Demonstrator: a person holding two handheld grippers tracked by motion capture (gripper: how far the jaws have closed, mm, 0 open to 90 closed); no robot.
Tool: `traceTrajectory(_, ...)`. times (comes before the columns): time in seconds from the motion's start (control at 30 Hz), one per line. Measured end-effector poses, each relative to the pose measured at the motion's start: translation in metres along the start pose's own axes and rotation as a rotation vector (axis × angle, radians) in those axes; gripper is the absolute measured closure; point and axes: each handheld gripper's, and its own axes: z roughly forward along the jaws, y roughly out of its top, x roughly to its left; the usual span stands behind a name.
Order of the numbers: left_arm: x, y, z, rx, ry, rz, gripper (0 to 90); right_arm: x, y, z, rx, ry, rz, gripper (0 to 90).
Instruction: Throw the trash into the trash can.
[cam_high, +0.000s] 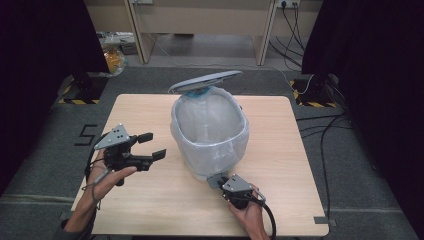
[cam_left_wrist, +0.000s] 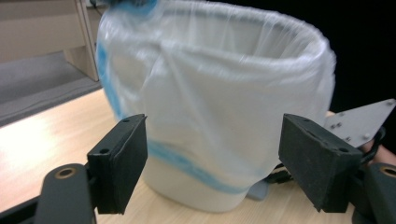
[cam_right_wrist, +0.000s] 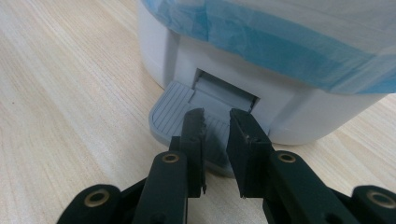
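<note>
Light wooden table (cam_high: 150, 205), white pedal bin (cam_high: 210, 132) at centre, clear liner, grey lid (cam_high: 205, 81) raised, left gripper (cam_high: 151, 146) beside it, jaws wide apart, right gripper (cam_right_wrist: 215, 122) nearly closed over grey foot pedal (cam_right_wrist: 173, 112), gripping nothing.

The bin (cam_high: 210, 132) sat mid-table with its liner bag (cam_high: 209, 120) hiding the inside walls and floor, and from the high view its foot pedal (cam_right_wrist: 187, 119) was tucked under the right gripper (cam_high: 223, 181), out of sight. In the right gripper view the bin's upper half ran off the top edge, and the jaw tips covered the pedal's near end (touching or just above it, impossible to call). The left gripper view was soft and smeared across the bag; the raised lid (cam_high: 205, 81) was cropped to a dark sliver at the top. The person's forearms were cut by the bottom edge.
</note>
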Motion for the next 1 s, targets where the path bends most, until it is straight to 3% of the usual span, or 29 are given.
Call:
traceTrajectory(0.17, 0.006, -0.016, 0.006, -0.001, 0.028, 0.015, 24.0, 0.000, 0.000, 0.000, 0.000, 0.000, -0.001, 75.8)
traceTrajectory(0.27, 0.016, -0.032, 0.013, 0.002, 0.031, -0.009, 23.9, 0.000, 0.000, 0.000, 0.000, 0.000, 0.000, 75.8)
traceTrajectory(0.4, 0.020, -0.044, 0.018, 0.002, 0.047, -0.009, 23.1, 0.000, 0.000, 0.000, 0.000, 0.001, 0.000, 75.8)
traceTrajectory(1.0, 0.024, -0.093, 0.028, 0.021, 0.038, -0.034, 20.5, 0.000, 0.000, 0.000, -0.001, 0.002, 0.000, 75.8)
